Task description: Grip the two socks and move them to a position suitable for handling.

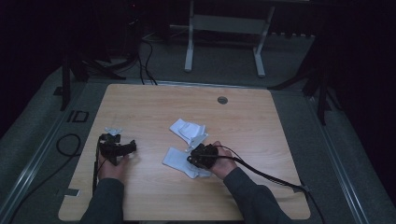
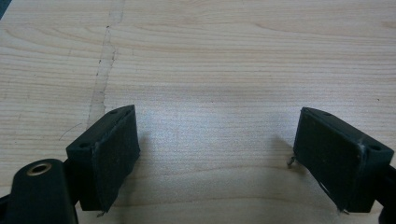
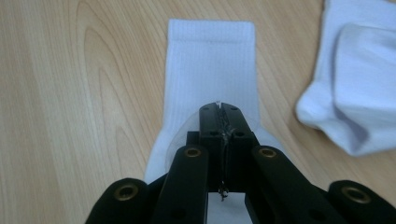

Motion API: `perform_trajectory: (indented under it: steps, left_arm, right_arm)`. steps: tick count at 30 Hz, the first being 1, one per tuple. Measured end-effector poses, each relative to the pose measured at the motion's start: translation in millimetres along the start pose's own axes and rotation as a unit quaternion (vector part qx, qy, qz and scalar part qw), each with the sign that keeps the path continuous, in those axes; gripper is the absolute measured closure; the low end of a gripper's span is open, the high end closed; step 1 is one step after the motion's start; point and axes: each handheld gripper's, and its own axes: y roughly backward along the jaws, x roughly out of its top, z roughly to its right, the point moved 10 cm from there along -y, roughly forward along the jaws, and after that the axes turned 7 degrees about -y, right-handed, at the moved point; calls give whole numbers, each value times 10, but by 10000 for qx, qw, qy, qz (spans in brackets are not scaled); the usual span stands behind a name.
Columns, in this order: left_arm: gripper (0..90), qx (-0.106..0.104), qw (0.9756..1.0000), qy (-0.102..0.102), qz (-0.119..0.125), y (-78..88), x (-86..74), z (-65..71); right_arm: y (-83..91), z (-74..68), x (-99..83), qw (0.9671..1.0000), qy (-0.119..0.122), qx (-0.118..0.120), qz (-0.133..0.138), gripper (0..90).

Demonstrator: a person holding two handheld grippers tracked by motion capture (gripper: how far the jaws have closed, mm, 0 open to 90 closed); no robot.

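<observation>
your right gripper (image 3: 219,109) sits pressed together on the near white sock (image 3: 210,65), whose long axis runs straight ahead of the jaws. your left gripper (image 2: 215,154), spread over bare table (image 2: 210,56), is farther off.

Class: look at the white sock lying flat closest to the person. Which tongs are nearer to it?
The right tongs: they sit directly over the near sock, jaws shut on its fabric. The left tongs hover open above bare table, well to the sock's left.
</observation>
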Motion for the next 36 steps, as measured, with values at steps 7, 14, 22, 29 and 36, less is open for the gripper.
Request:
perform_trajectory:
  steps: [7, 14, 22, 29, 36]
  left_arm:
    - [142, -1, 10000, 0, 1, 0, 0, 0]
    - [142, 1, 10000, -2, 0, 0, 0, -1]
    - [142, 0, 10000, 2, 1, 0, 0, 1]
    - [143, 1, 10000, -3, -2, 0, 0, 0]
    - [143, 1, 10000, 0, 0, 0, 0, 0]
  right_arm:
    - [186, 60, -84, 9999, 72, -107, -58, 882]
    - [326, 162, -238, 9997, -44, -235, -105, 882]
    - [498, 434, -613, 9979, -435, -435, -197, 873]
    - [702, 628, -799, 9951, -811, -567, -58, 695]
    - [867, 738, -685, 9936, -932, -610, 190, 635]
